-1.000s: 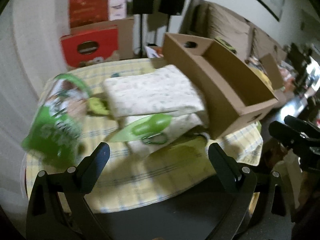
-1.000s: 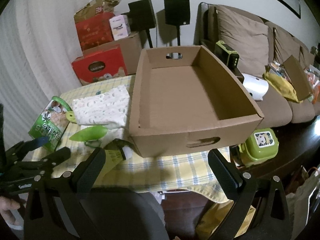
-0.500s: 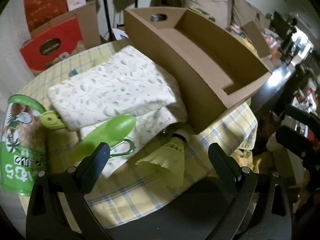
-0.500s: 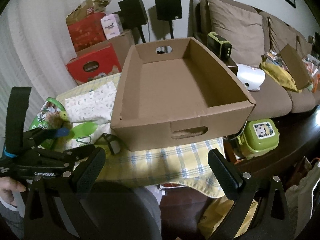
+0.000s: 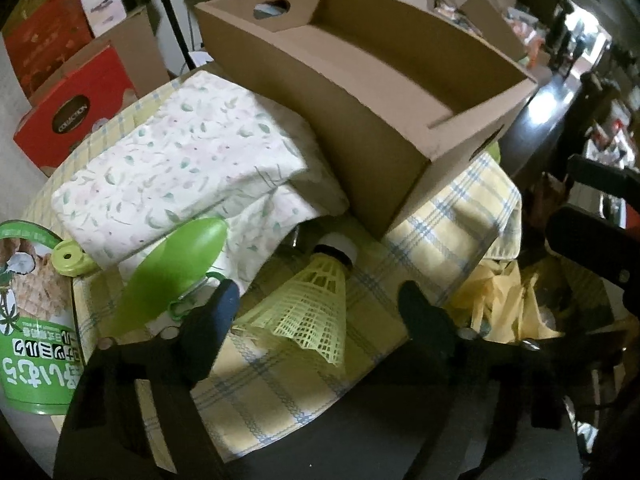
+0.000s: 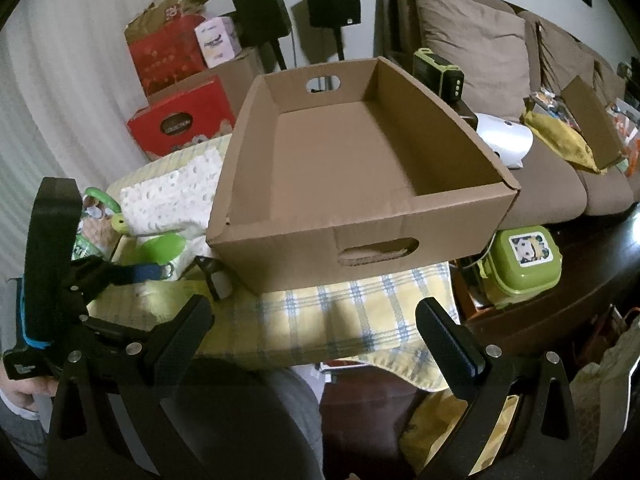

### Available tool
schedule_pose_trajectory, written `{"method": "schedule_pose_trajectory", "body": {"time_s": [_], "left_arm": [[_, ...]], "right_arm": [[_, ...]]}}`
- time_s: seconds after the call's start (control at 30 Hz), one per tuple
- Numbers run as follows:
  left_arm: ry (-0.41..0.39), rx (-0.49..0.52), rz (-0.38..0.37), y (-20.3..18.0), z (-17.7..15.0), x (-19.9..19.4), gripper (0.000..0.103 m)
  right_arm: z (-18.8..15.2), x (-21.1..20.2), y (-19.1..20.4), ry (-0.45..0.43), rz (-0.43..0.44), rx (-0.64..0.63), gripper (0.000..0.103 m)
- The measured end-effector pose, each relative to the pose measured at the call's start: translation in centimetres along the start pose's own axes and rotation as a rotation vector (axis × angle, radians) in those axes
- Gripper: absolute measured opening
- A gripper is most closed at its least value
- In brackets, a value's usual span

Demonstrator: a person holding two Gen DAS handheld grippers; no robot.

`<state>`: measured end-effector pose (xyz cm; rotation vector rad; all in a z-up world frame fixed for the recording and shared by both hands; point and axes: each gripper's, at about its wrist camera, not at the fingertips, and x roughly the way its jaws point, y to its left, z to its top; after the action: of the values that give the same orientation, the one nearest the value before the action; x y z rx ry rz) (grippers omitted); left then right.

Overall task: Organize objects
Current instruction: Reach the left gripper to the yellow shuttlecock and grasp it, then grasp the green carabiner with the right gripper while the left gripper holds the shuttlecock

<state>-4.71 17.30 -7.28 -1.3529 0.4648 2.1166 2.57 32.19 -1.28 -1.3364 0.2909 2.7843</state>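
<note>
An empty brown cardboard box (image 6: 360,168) stands on a yellow checked tablecloth (image 6: 340,316); it also shows in the left wrist view (image 5: 360,92). My left gripper (image 5: 316,312) is open, its fingers either side of a yellow shuttlecock (image 5: 316,300) lying on the cloth. Left of it lie a green spoon-shaped thing (image 5: 172,268), two folded leaf-print cloths (image 5: 180,156) and a green snack bag (image 5: 32,312). My right gripper (image 6: 316,332) is open and empty, low in front of the box. The left gripper (image 6: 120,276) shows at the left in the right wrist view.
Red gift boxes (image 6: 180,120) and cardboard cartons stand behind the table. A brown sofa (image 6: 540,120) with cushions and clutter is at the right. A green lunch box (image 6: 520,268) sits low beside the table on dark furniture.
My left gripper has moved forward and down to the shuttlecock, which now lies between its fingers. The right gripper has drifted slightly closer to the box.
</note>
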Motion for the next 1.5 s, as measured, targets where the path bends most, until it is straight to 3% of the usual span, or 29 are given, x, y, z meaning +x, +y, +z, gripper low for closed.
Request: {"method": "schedule_pose_trajectory", "body": {"time_s": [0.07, 0.2, 0.47, 0.63, 0.77, 1.0, 1.27, 1.5], "left_arm": [[0.008, 0.010, 0.013, -0.3, -0.2, 0.3, 0.067], [0.029, 0.032, 0.002, -0.8, -0.8, 0.7, 0.043], [0.001, 0.019, -0.019, -0.6, -1.7, 0.3, 0.032], [-0.036, -0.041, -0.053, 0.8, -2.1, -0.7, 0.028], [-0.084, -0.097, -0.073, 2.0, -3.0, -2.5, 0.028], [-0.202, -0.204, -0.098, 5.6, -5.0, -7.3, 0.028], [-0.333, -0.305, -0.018, 8.5, -6.6, -13.0, 0.029], [-0.356, -0.377, 0.028, 10.6, -8.9, -14.4, 0.029]], "right_arm": [[-0.1, 0.2, 0.0, 0.006, 0.001, -0.001, 0.103], [-0.1, 0.3, 0.1, 0.008, 0.011, -0.003, 0.102], [-0.3, 0.7, 0.7, 0.022, 0.028, -0.019, 0.101], [-0.2, 0.6, 0.7, 0.027, 0.056, -0.011, 0.097], [-0.3, 1.2, 0.3, 0.073, 0.128, 0.033, 0.090], [-0.1, 0.6, 1.8, 0.048, 0.112, -0.031, 0.087], [0.6, -0.5, 5.4, -0.040, 0.090, -0.159, 0.087], [0.4, 0.4, 10.1, -0.071, 0.109, -0.279, 0.085]]}}
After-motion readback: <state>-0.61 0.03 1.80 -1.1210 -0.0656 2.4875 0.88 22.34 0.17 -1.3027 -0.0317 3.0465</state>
